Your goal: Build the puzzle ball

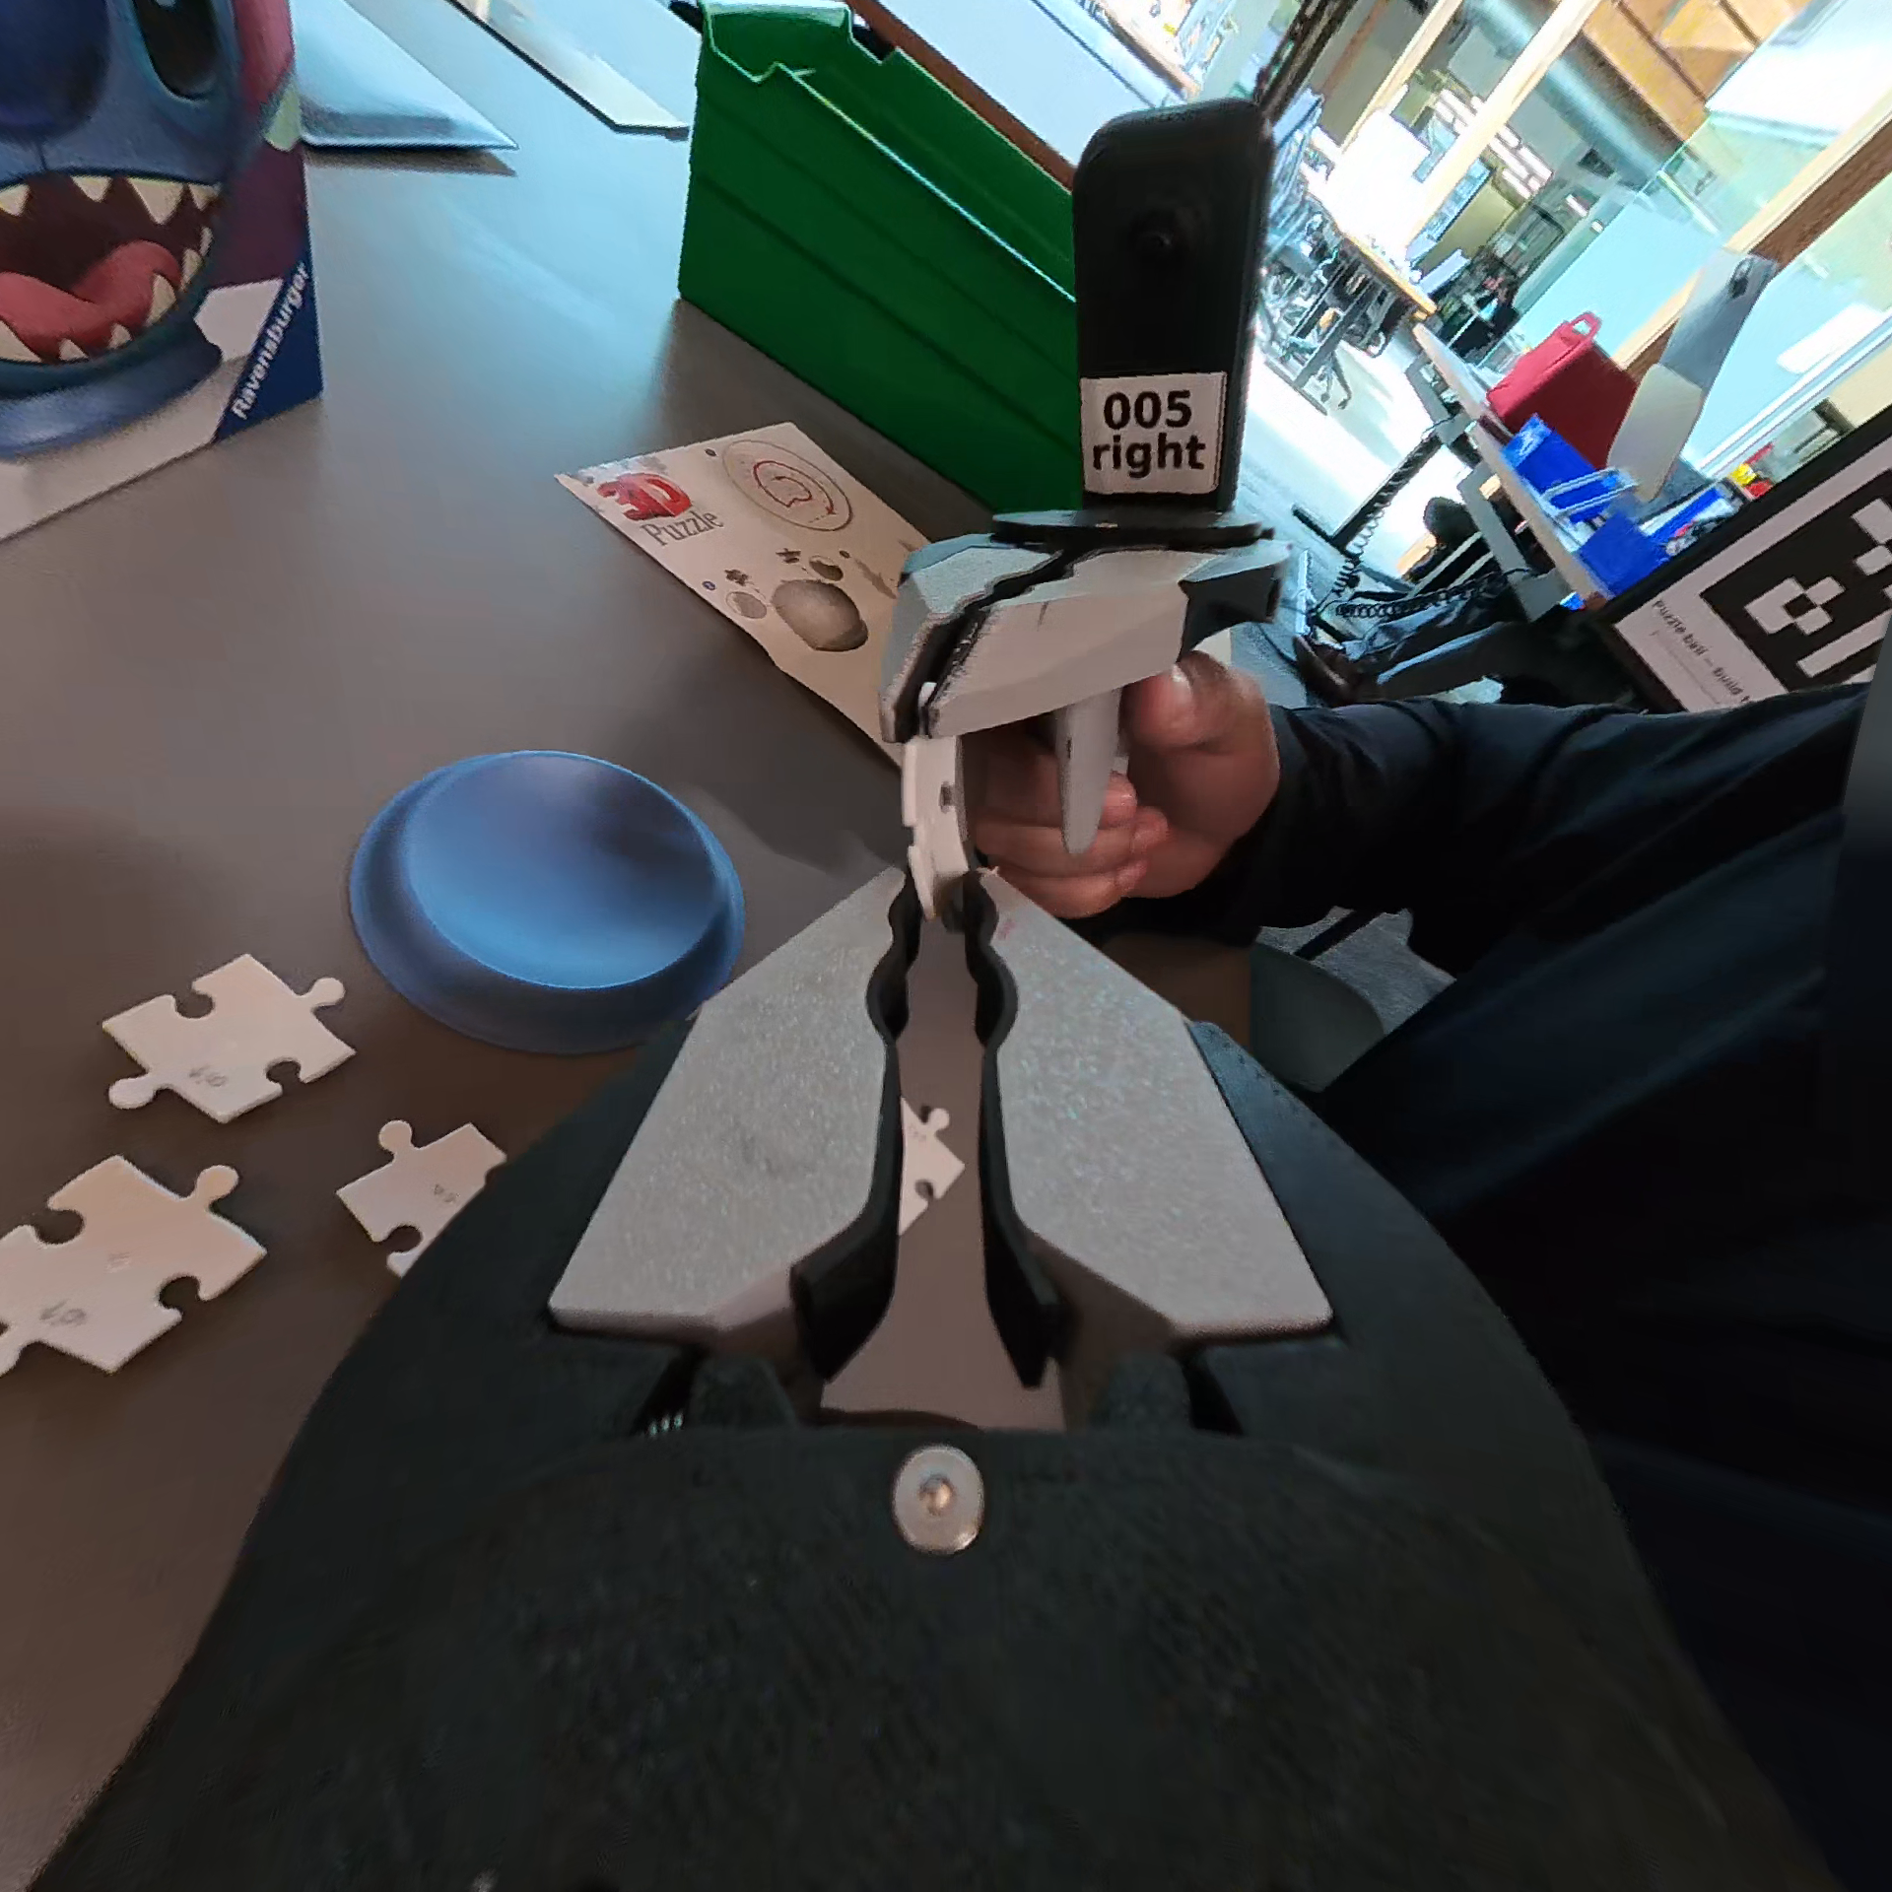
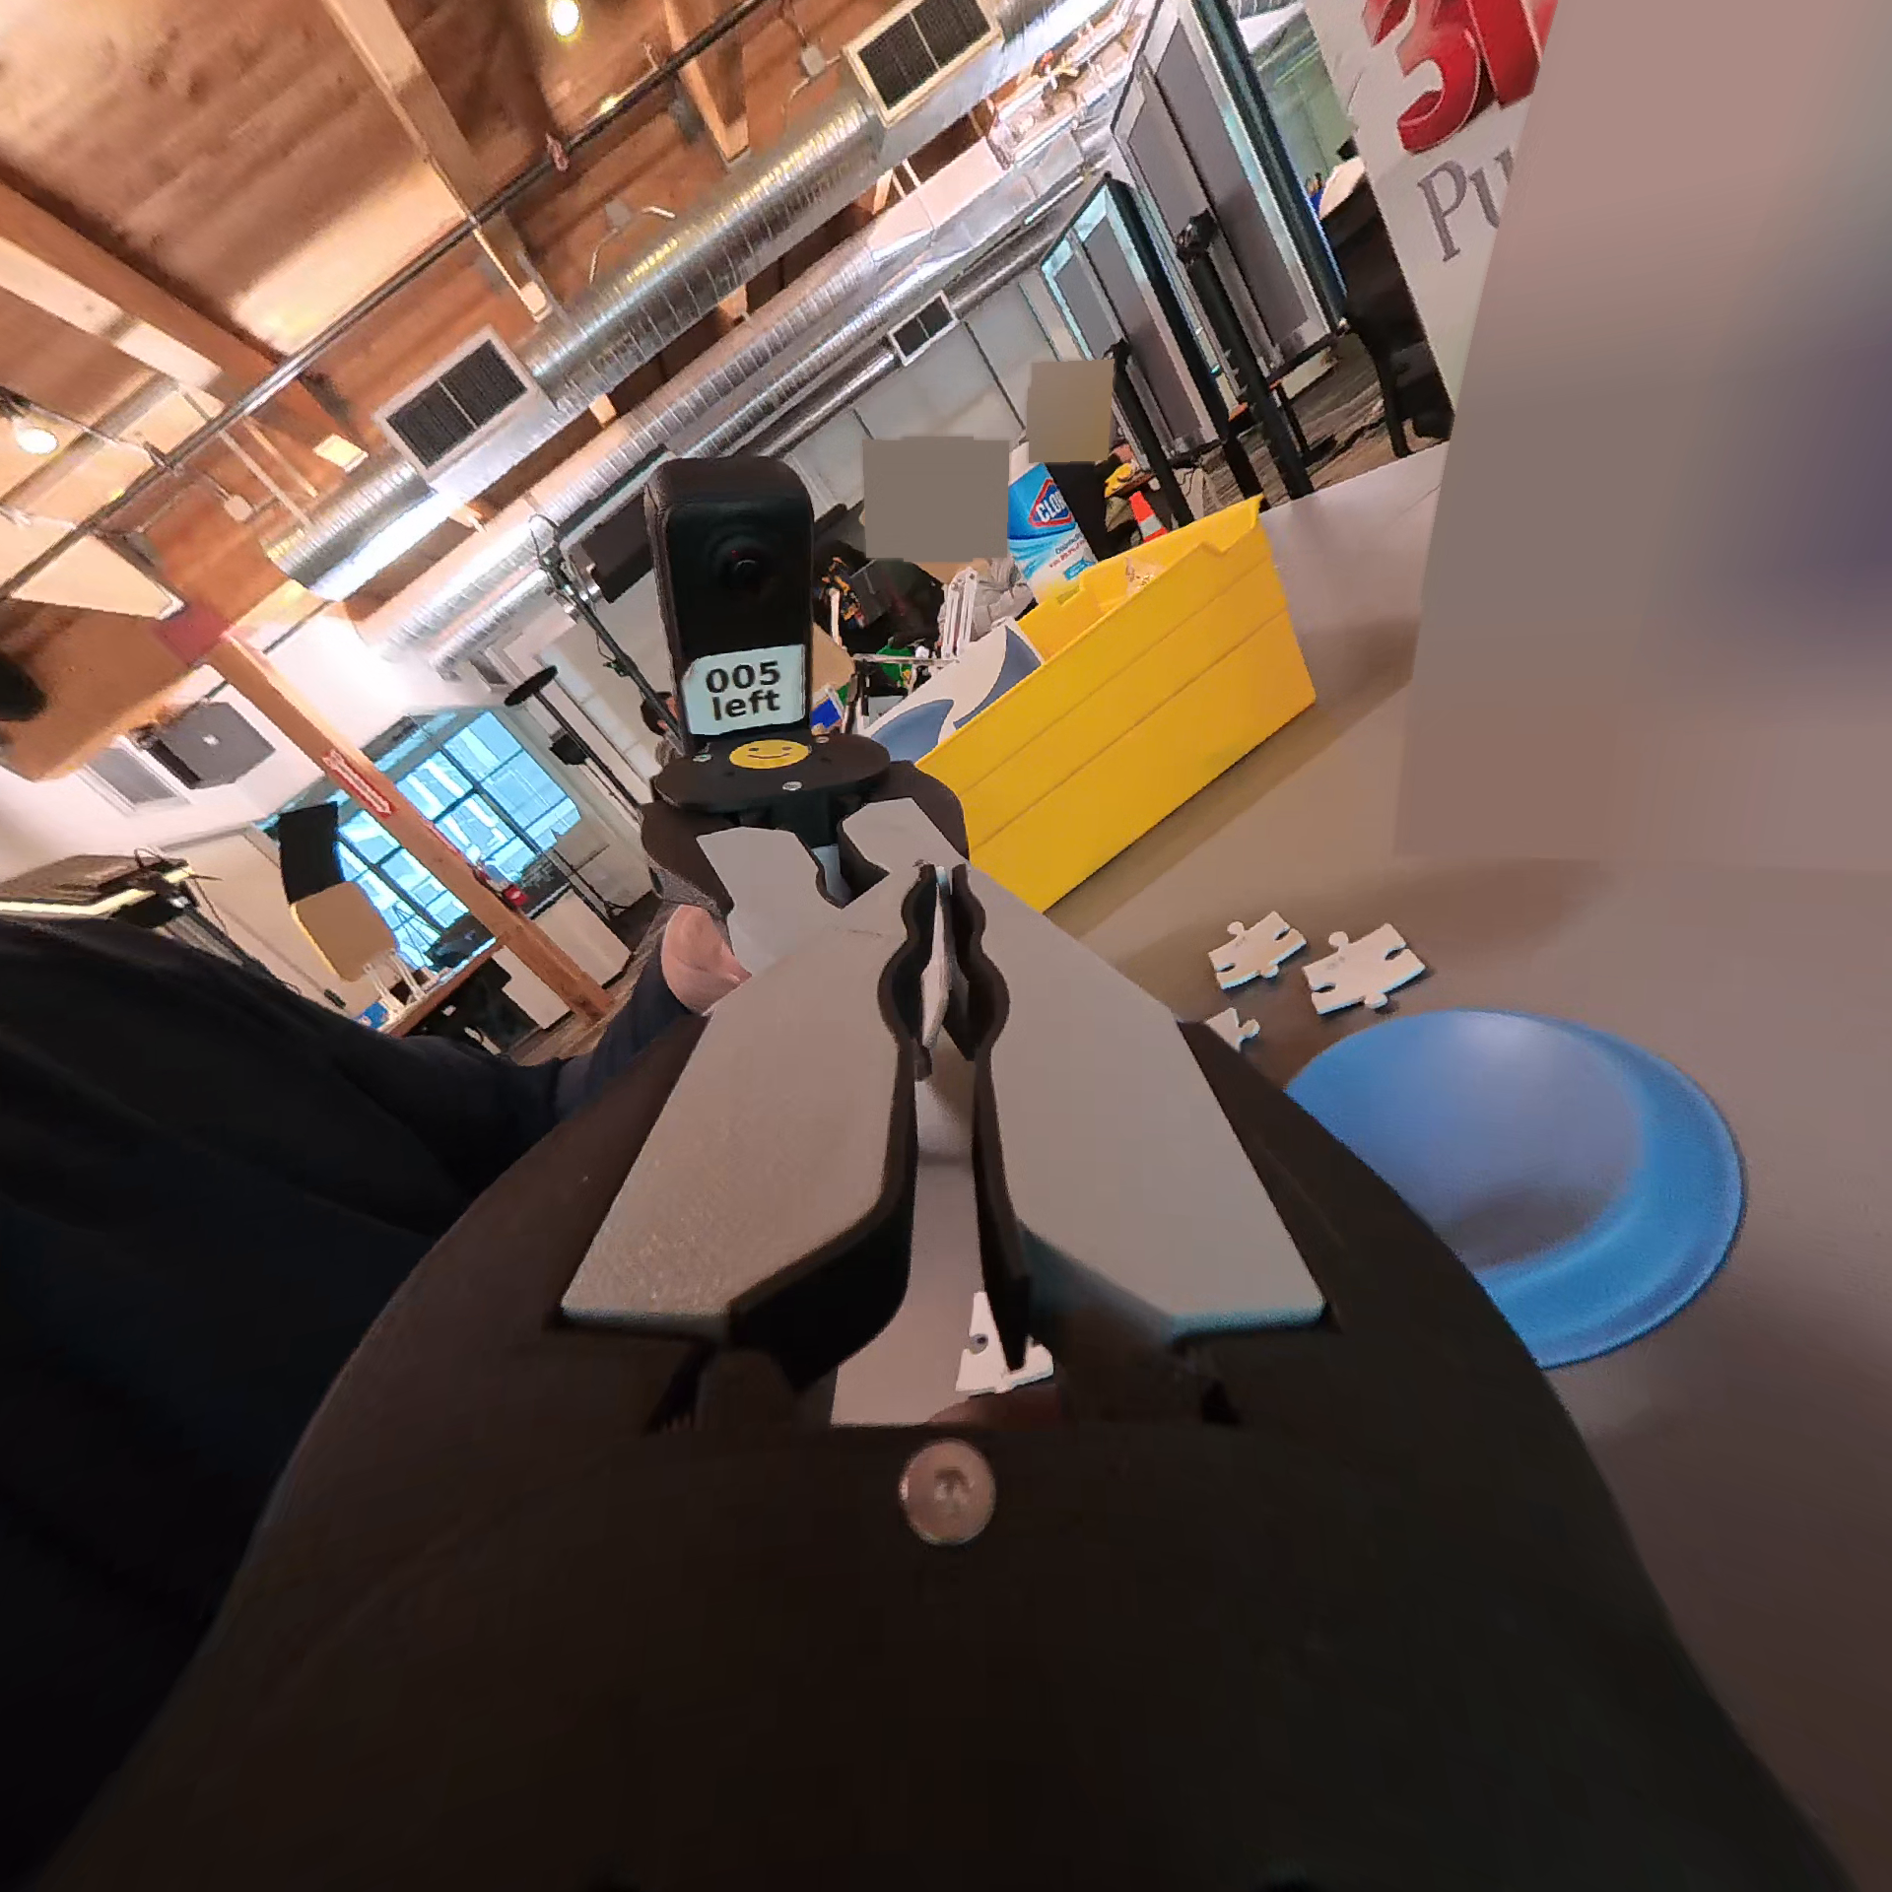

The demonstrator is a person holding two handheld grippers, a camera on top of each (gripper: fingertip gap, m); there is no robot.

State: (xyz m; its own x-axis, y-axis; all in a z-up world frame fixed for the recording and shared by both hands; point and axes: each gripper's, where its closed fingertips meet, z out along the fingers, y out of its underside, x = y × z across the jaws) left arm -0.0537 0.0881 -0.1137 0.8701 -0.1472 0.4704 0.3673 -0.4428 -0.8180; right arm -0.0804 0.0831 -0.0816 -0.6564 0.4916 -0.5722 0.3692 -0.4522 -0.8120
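Observation:
My right gripper [image 2: 937, 896] is shut on a curved white puzzle piece [image 2: 934, 973] held edge-on between its tips. In the left wrist view the right gripper [image 1: 921, 712] points down and the piece [image 1: 937, 809] hangs from it above the table. My left gripper [image 1: 940, 899] meets it from below, with its tips closed on the piece's lower end. I cannot tell whether this is one piece or two joined. The blue round stand [image 1: 543, 901] sits empty on the table; it also shows in the right wrist view [image 2: 1515, 1177].
Several loose white pieces [image 1: 230, 1034] lie left of my left gripper; two more [image 2: 1362, 968] lie beyond the stand. The puzzle box [image 1: 133, 235], a leaflet [image 1: 758, 553], a green bin [image 1: 870, 256] and a yellow bin [image 2: 1126, 717] stand on the brown table [image 1: 461, 512]. The grippers are tip to tip, or close to it.

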